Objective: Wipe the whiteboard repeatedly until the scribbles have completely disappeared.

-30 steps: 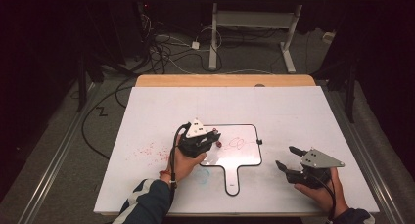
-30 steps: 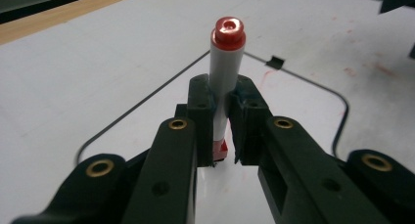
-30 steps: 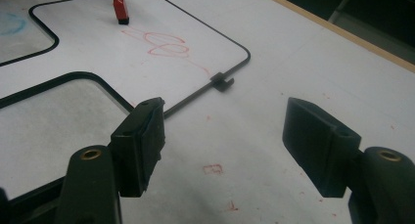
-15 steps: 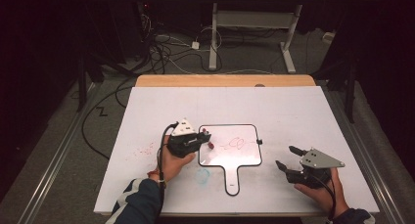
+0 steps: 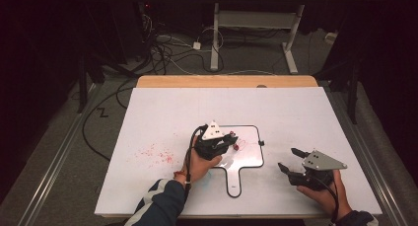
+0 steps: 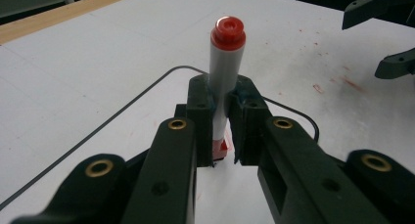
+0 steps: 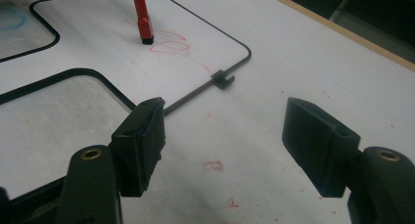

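A small paddle-shaped whiteboard (image 5: 250, 157) with a black rim lies on the white table top (image 5: 296, 112), its handle toward the person. My left gripper (image 5: 230, 138) is shut on a red-capped white marker (image 6: 226, 62) and holds it upright, tip down on the board. Red scribbles (image 7: 171, 45) lie beside the marker's tip (image 7: 143, 23) on the whiteboard (image 7: 200, 31). My right gripper (image 5: 287, 158) rests to the right of the board's handle, and its jaws stand open with nothing between them. In its own view the right gripper (image 7: 222, 136) hovers over the bare table.
Red smudges (image 5: 157, 154) stain the white table top left of the board, and a faint blue mark (image 7: 12, 16) sits by the handle. A wooden strip (image 5: 226, 81) edges the far side. Cables and a desk frame (image 5: 217, 33) lie on the floor beyond.
The left gripper with the marker slid left to the board's left edge, then came back right onto the board. The right gripper stayed put.
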`<state>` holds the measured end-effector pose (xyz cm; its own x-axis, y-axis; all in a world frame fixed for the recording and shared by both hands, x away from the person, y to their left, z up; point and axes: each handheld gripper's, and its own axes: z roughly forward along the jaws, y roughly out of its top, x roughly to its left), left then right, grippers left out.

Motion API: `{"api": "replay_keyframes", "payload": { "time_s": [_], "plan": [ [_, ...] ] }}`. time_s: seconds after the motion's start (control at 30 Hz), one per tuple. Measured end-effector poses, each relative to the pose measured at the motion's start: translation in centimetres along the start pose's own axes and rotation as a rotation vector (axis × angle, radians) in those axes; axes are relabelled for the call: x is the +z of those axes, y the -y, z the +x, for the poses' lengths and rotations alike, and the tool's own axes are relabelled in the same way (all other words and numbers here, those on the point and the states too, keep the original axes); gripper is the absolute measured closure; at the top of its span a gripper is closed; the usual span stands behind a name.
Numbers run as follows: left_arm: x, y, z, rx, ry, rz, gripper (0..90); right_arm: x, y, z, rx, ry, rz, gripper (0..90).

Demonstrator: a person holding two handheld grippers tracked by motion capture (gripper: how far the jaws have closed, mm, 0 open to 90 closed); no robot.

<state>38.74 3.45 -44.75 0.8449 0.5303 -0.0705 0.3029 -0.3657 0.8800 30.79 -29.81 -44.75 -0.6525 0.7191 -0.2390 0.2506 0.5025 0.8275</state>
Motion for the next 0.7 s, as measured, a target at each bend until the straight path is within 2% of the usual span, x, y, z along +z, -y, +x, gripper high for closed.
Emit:
{"api": "replay_keyframes", "payload": {
  "time_s": [0.03,0.07,0.1,0.17,0.27,0.43,0.57,0.7],
  "plan": [
    [-0.3,0.1,0.1,0.006,-0.011,0.011,78.7,0.0,0.0,0.0,-0.001,0.001,-0.001,33.5],
    [-0.5,0.3,0.1,-0.02,-0.013,0.009,78.8,-0.1,0.0,0.0,0.0,0.004,-0.001,33.5],
    [-1.1,0.5,0.6,0.011,-0.027,0.034,78.7,-0.2,0.0,-0.1,0.001,0.005,-0.004,33.5],
    [-2.0,1.0,1.2,0.003,-0.043,0.053,78.7,-0.2,0.0,-0.1,0.004,0.008,-0.005,33.5],
    [-3.3,1.5,1.8,-0.013,-0.046,0.07,78.7,-0.1,0.0,-0.2,0.001,0.008,-0.005,33.5],
    [-4.6,1.8,1.9,0.0,-0.047,0.095,78.7,-0.1,-0.1,0.0,0.0,0.009,-0.006,33.5],
    [-4.5,1.5,1.8,0.011,-0.03,0.107,78.7,-0.1,-0.1,0.0,-0.001,0.007,-0.002,33.5],
    [-3.3,0.9,1.4,0.025,-0.013,0.109,78.7,-0.1,-0.1,0.0,-0.001,0.007,-0.002,33.5]
  ]
}}
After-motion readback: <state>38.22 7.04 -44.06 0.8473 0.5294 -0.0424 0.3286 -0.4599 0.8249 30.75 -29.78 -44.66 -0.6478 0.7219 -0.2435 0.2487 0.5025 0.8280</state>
